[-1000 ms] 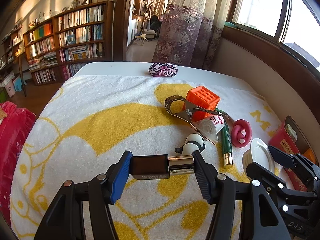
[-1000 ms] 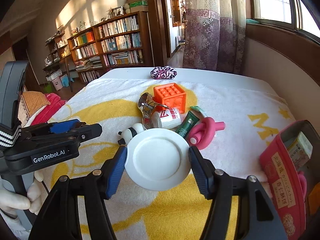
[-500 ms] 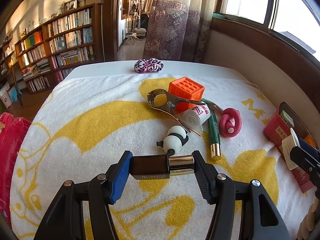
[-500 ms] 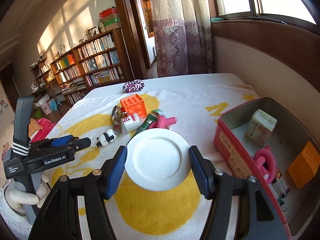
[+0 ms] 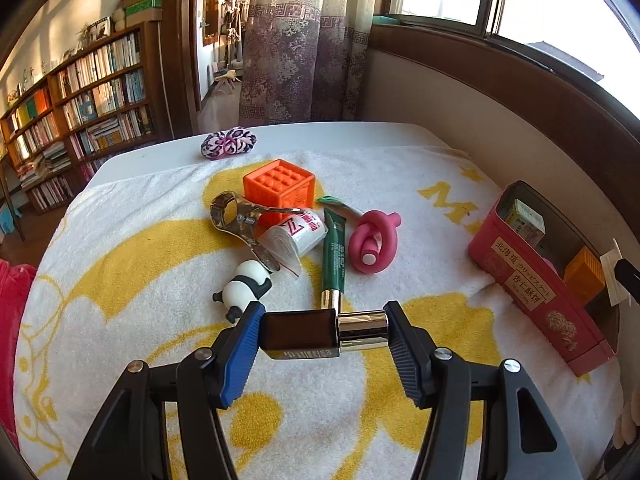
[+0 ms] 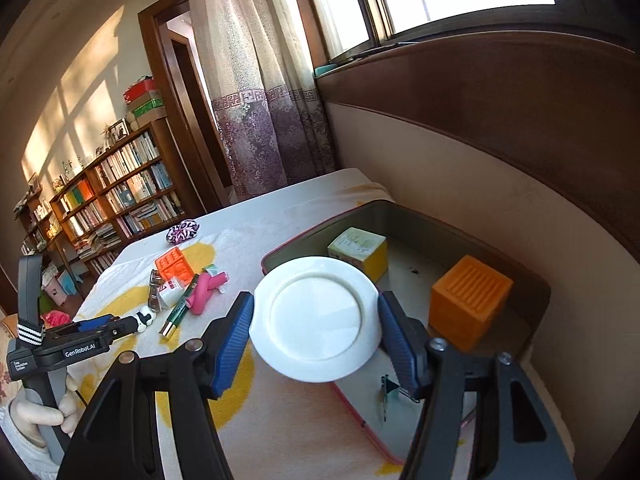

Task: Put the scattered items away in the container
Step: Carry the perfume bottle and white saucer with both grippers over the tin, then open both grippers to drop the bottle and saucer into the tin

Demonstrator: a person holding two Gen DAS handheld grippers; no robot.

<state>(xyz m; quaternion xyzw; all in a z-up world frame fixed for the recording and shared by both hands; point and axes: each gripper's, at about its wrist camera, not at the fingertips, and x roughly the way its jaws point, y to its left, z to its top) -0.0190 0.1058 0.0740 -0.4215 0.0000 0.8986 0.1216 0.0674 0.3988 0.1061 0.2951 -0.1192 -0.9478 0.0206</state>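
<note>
**Two loaded grippers beside a pink tin, the right one nearer**

Everything here is placed relative to the tin [image 6: 280, 250], a long pink box with a grey inside, standing open at the right edge of a towel [image 5: 120, 248] with yellow shapes.

The right gripper [image 6: 316, 320] is clenched on a white lid [image 6: 316, 312], a round disc pinched at its two opposite edges and tilted with its ringed face toward the camera. The lid hangs over the tin's near long wall, partly above the opening. Inside the tin, beyond the lid, sit a yellow carton [image 6: 358, 248] and an orange block [image 6: 470, 302], with bare floor between them and the near wall.

The left gripper [image 5: 322, 334] is clenched end to end on a bottle [image 5: 300, 334], dark with a gold cap, so the bottle's long axis runs straight across the jaws. It is above the towel, well to the left of the tin, and the tin's long side runs away from it at a slant.

The right hand is judged the nearer; its lid looks due to go in first, onto the bare floor.

Left of the tin, a green tube [image 5: 334, 256], a pink knot [image 5: 374, 244], a panda [image 5: 244, 288] and an orange cube [image 5: 280, 190] lie clustered on the towel.
</note>
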